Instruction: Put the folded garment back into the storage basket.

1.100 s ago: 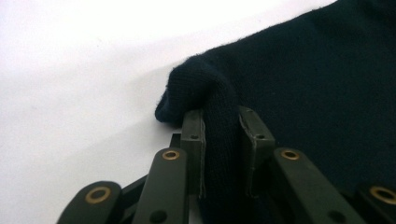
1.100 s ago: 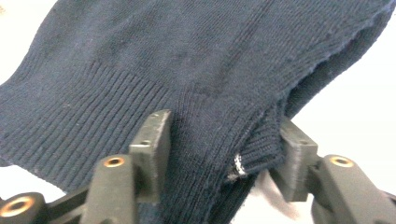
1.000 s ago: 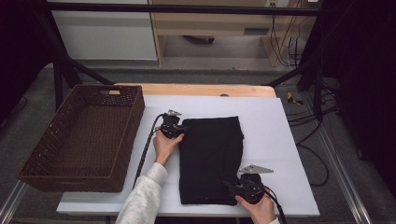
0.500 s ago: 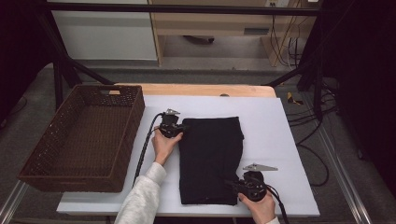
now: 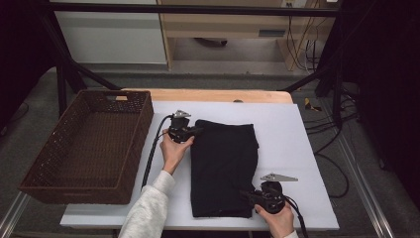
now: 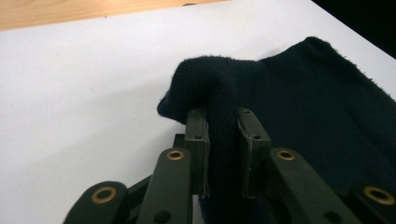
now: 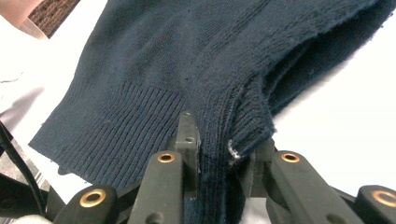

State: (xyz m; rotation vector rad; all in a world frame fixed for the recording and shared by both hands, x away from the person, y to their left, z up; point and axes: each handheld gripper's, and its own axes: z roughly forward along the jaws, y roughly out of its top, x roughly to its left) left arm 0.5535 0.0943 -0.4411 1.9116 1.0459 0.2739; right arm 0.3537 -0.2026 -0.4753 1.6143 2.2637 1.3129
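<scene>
Two tools, the left tool (image 5: 194, 132) and right tool (image 5: 251, 195), clamp opposite corners of a folded dark sweater (image 5: 224, 166) on the white surface (image 5: 287, 134); uneven lifting could undo the fold.

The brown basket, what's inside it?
The basket looks empty: just its woven bottom in the high view. The near wall hides a strip of floor behind it. The dark sweater lies beside it.

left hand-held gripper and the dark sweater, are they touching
Touching. The left gripper view shows the left hand-held gripper with both pads pressed on a pinched fold of the dark sweater, lifting it off the white table.
</scene>
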